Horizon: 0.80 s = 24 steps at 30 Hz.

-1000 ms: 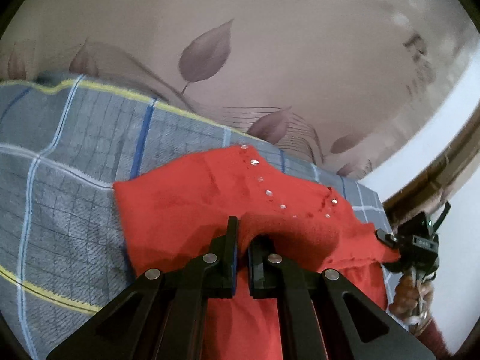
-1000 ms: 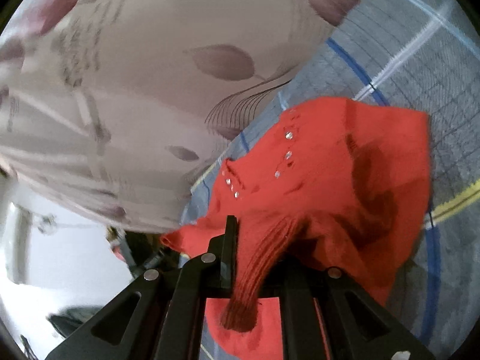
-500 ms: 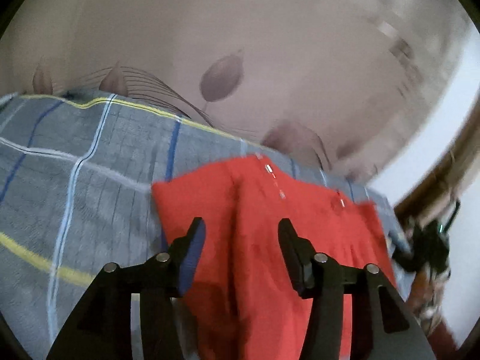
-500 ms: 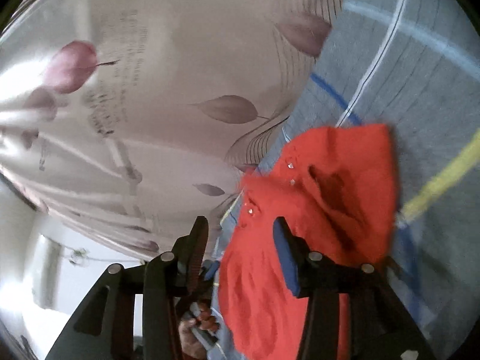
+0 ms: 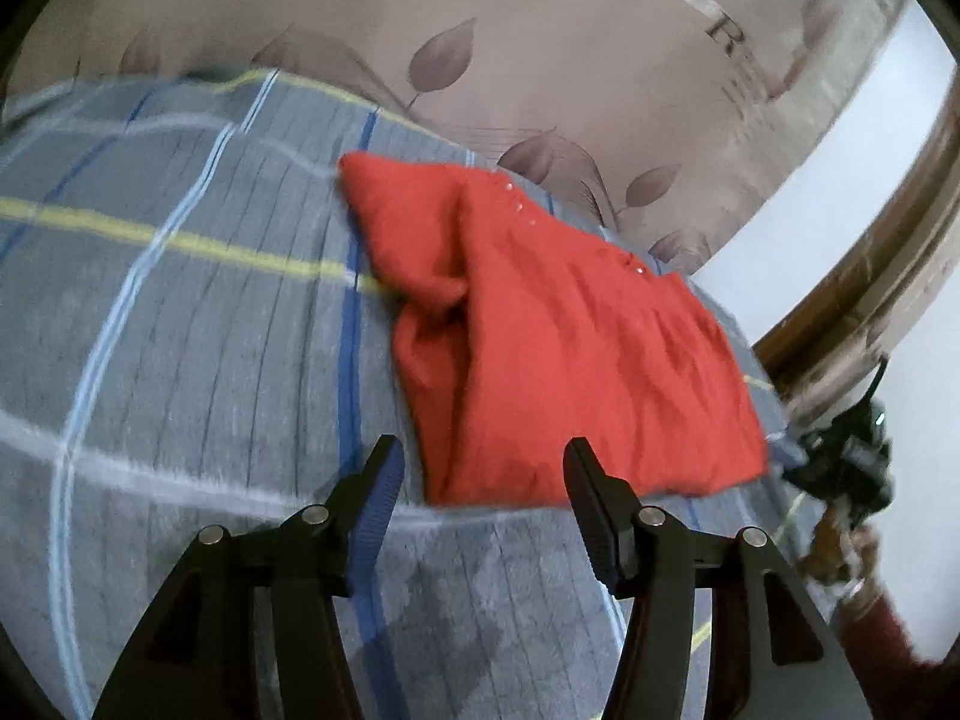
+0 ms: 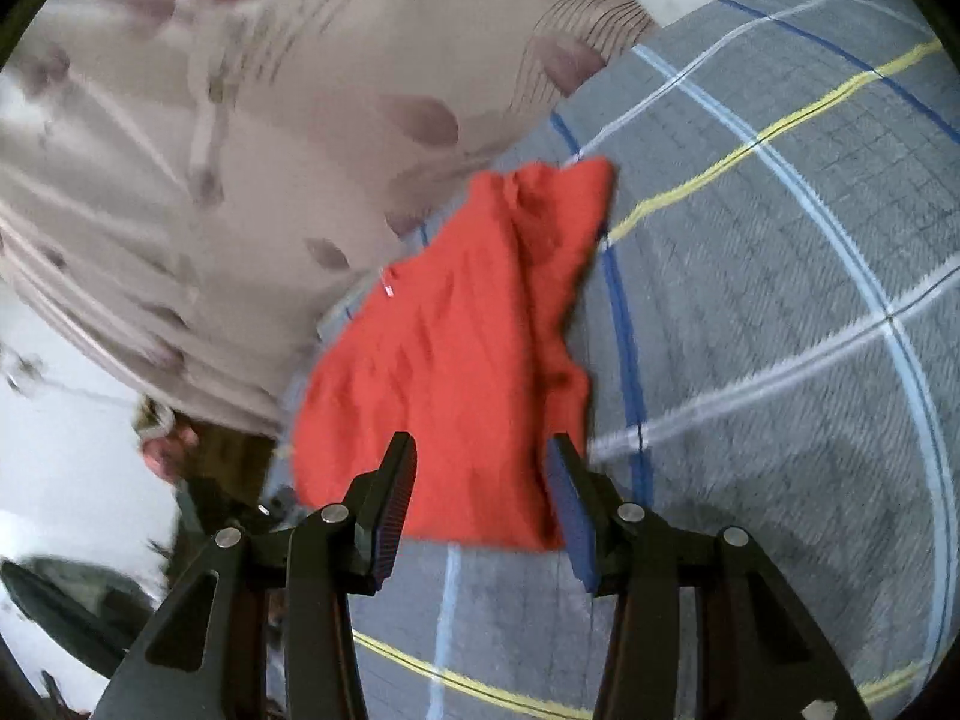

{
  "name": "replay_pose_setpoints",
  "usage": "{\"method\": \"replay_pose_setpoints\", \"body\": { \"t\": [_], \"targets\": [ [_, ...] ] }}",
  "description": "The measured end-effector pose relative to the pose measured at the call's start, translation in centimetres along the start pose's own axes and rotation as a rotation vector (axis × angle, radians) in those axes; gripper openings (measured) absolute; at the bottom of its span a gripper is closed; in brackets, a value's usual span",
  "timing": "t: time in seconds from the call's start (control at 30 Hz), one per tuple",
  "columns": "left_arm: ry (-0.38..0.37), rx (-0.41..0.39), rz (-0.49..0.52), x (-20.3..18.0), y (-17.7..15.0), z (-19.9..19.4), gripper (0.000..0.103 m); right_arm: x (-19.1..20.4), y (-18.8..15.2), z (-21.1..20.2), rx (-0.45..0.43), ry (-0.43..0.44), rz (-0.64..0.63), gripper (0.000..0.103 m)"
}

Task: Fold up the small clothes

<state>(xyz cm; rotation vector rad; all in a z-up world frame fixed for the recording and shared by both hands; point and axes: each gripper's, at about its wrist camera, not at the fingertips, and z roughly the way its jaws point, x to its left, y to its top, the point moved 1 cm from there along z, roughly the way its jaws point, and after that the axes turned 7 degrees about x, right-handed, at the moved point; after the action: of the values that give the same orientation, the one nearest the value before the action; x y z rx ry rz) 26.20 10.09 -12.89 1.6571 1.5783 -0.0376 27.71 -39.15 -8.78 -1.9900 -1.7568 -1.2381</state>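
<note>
A small red knit garment (image 5: pixel 558 342) with a row of small shiny studs lies folded on the grey plaid bed cover (image 5: pixel 180 330). It also shows in the right wrist view (image 6: pixel 462 360). My left gripper (image 5: pixel 480 468) is open and empty, just short of the garment's near edge. My right gripper (image 6: pixel 480 468) is open and empty, its fingers either side of the garment's near edge and above it. The right gripper (image 5: pixel 846 462) shows at the right edge of the left wrist view.
A beige curtain with a leaf print (image 5: pixel 480 48) hangs behind the bed. A brown wooden frame (image 5: pixel 870 300) and a white wall stand at the right. The plaid cover (image 6: pixel 780 300) spreads wide to the right in the right wrist view.
Both grippers were shut on the red garment, then opened and let it go. Both have pulled back, and the garment now lies flat on the cover.
</note>
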Motion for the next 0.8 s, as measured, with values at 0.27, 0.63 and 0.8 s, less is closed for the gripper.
{"method": "replay_pose_setpoints", "body": {
  "t": [0.27,0.63,0.8],
  "targets": [
    [-0.086,0.013,-0.018,-0.3,-0.4,0.5,0.056,0.9,-0.9,1.7,0.036,-0.085,-0.074,0.015],
    [0.002,0.127,0.075,-0.5,0.0,0.8,0.012,-0.6,-0.6,1.3,0.063,-0.087,-0.029,0.005],
    [-0.015,0.143,0.091,1.3,-0.6,-0.7,0.012,-1.0,-0.4,1.0,0.082,-0.098,-0.035,0.005]
  ]
}}
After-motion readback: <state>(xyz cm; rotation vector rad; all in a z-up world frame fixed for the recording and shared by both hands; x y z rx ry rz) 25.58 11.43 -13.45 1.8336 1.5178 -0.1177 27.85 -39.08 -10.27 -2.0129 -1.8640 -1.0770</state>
